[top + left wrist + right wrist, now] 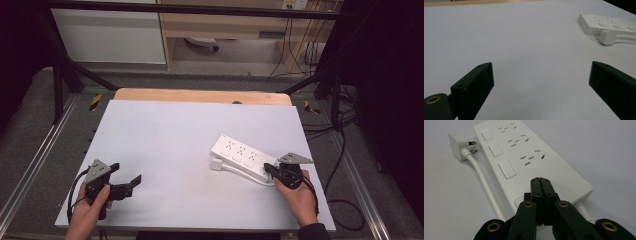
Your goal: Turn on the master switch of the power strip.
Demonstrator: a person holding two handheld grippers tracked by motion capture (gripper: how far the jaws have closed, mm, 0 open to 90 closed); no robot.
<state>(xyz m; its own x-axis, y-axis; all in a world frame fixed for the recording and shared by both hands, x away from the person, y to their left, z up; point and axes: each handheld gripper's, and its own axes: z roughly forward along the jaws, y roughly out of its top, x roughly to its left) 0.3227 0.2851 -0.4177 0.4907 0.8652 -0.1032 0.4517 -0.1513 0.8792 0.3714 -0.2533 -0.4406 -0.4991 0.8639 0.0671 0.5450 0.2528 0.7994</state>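
A white power strip (243, 155) is lying flat on the pale grey table (165, 145), just ahead of the right gripper (540, 180). It is showing three rows of socket slots along one long side and three blank rectangular rocker switches along the other. Its white cable (486, 187) is running back beside the switch edge, to the left of the closed fingertips, and ending in a white plug (461, 147) lying on the table with its metal prongs pointing at the strip's far corner. No brand, label or writing is readable on the strip or plug.

The right gripper's jaws are pressing together with nothing between them, their tips sitting over the near end of the strip; whether they are touching it cannot be told. A hand (299, 197) is holding this gripper.

The left gripper (541, 82) is resting with its jaws spread wide, only bare table between them. The strip and plug are lying well apart from it, beyond its right finger (611, 85).
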